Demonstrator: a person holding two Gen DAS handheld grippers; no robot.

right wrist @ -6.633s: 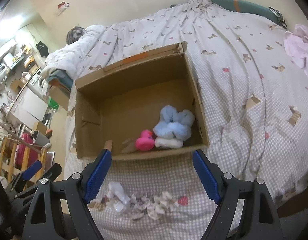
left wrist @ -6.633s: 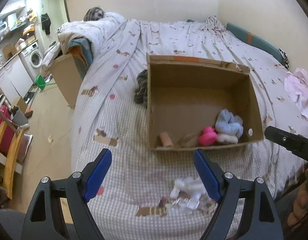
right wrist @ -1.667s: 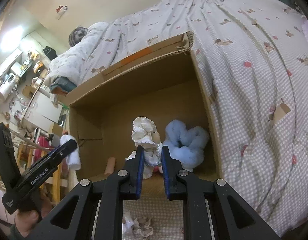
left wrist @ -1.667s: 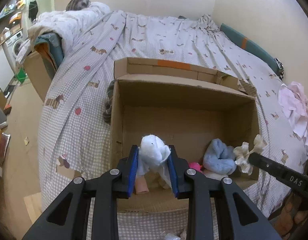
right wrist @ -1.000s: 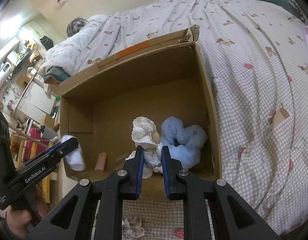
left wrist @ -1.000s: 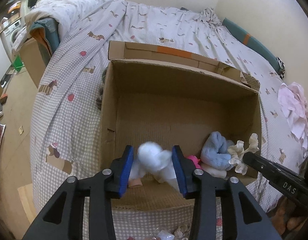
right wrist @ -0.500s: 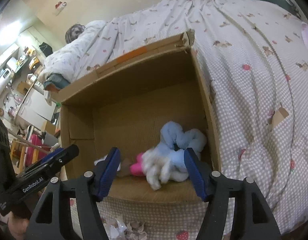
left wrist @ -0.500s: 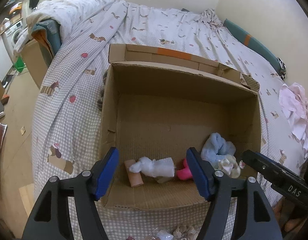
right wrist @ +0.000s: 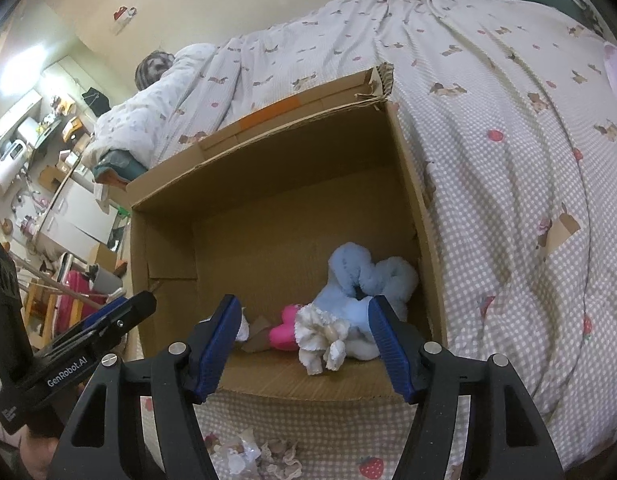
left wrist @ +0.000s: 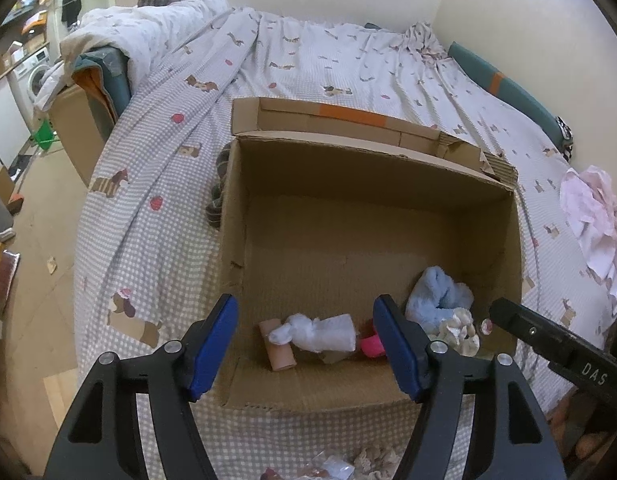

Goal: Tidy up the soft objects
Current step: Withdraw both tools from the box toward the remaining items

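A bed covered with a gingham sheet (left wrist: 148,216) printed with small dogs and strawberries fills both views, with a washing machine (left wrist: 32,76) at the upper left of the left wrist view. An open cardboard box (left wrist: 348,168) sits on the sheet in the middle of both frames. Along its near wall lie a white rolled cloth (left wrist: 320,330), a tan roll (left wrist: 278,354) just left of it, a pink soft item (right wrist: 284,330), a cream frilly scrunchie (right wrist: 322,336) and a light blue fluffy cloth (right wrist: 368,276) in the lower right corner.

The left gripper (left wrist: 306,346) hangs above the near edge of the box with its blue-padded jaws spread wide and nothing between them. The right gripper (right wrist: 304,346) is likewise spread and empty over the scrunchie.

More small pale soft pieces (right wrist: 252,454) lie on the sheet at the bottom of the frame, outside the box. A pink garment (left wrist: 592,216) lies at the right edge.
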